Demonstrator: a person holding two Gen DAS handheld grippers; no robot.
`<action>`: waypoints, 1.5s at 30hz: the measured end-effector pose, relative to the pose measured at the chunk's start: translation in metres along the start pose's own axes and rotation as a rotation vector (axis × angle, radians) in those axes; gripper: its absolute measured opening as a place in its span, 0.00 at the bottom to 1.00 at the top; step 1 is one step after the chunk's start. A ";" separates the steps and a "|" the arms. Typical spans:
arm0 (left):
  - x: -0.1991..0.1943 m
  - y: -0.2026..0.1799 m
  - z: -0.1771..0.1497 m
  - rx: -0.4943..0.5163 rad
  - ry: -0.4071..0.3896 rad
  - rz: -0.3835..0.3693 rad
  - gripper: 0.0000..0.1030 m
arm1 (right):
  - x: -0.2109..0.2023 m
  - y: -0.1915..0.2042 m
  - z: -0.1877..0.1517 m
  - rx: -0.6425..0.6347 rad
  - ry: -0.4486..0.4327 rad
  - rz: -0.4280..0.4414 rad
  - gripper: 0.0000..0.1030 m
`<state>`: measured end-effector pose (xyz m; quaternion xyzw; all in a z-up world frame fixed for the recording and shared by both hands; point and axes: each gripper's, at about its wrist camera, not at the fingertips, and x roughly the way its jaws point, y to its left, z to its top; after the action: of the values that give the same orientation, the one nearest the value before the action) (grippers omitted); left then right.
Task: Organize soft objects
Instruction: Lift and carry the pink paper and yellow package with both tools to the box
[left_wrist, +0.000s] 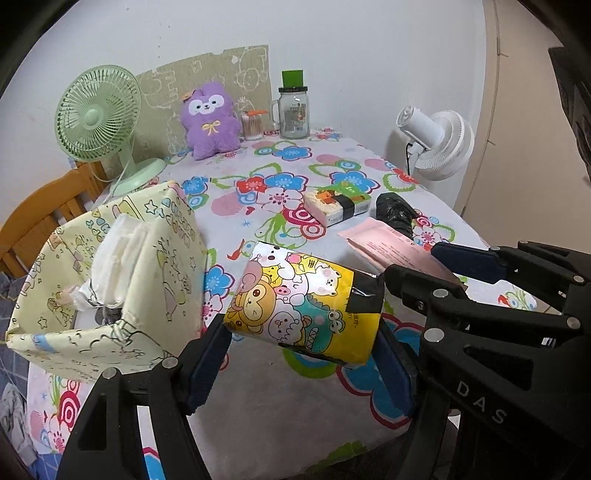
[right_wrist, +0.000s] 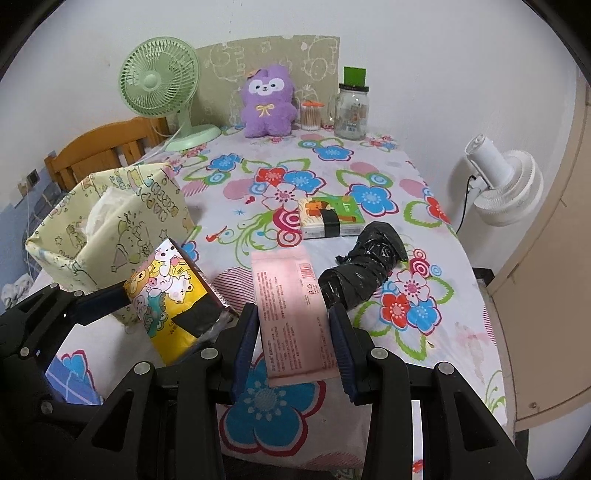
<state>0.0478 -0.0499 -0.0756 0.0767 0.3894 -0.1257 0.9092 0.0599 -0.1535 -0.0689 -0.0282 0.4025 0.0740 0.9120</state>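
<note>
My left gripper (left_wrist: 301, 343) is shut on a yellow cartoon-printed tissue pack (left_wrist: 303, 295), which hangs tilted above the flowered tablecloth (left_wrist: 258, 406). My right gripper (right_wrist: 293, 325) is shut on a flat pink packet (right_wrist: 288, 295), one pad on each long edge. Each view shows the other gripper beside it: the right gripper (left_wrist: 417, 262) with the pink packet (left_wrist: 384, 247), the left gripper (right_wrist: 162, 314) with the yellow pack (right_wrist: 170, 288). On the cloth lie a small orange-and-green tissue pack (right_wrist: 330, 218) and a black plastic bundle (right_wrist: 364, 266). A purple plush (right_wrist: 267, 101) sits at the back.
A pale yellow tissue box (left_wrist: 110, 266) with white tissues sticking out stands at the table's left edge. At the back are a green fan (right_wrist: 159, 85), a glass jar (right_wrist: 351, 107) and a cotton-swab tub (right_wrist: 310, 116). A white fan (right_wrist: 502, 188) stands off the right edge, a wooden chair (right_wrist: 107, 147) at the left.
</note>
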 end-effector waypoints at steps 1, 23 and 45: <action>-0.002 -0.001 0.000 0.003 -0.004 0.001 0.75 | -0.002 0.000 0.000 0.001 -0.002 -0.004 0.41; -0.046 0.006 0.011 0.020 -0.075 0.059 0.75 | -0.045 0.021 0.017 -0.040 -0.074 -0.038 0.41; -0.071 0.023 0.028 0.051 -0.116 0.078 0.75 | -0.067 0.048 0.041 -0.070 -0.118 -0.030 0.41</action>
<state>0.0269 -0.0229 -0.0040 0.1075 0.3294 -0.1040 0.9323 0.0372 -0.1089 0.0086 -0.0615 0.3449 0.0757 0.9335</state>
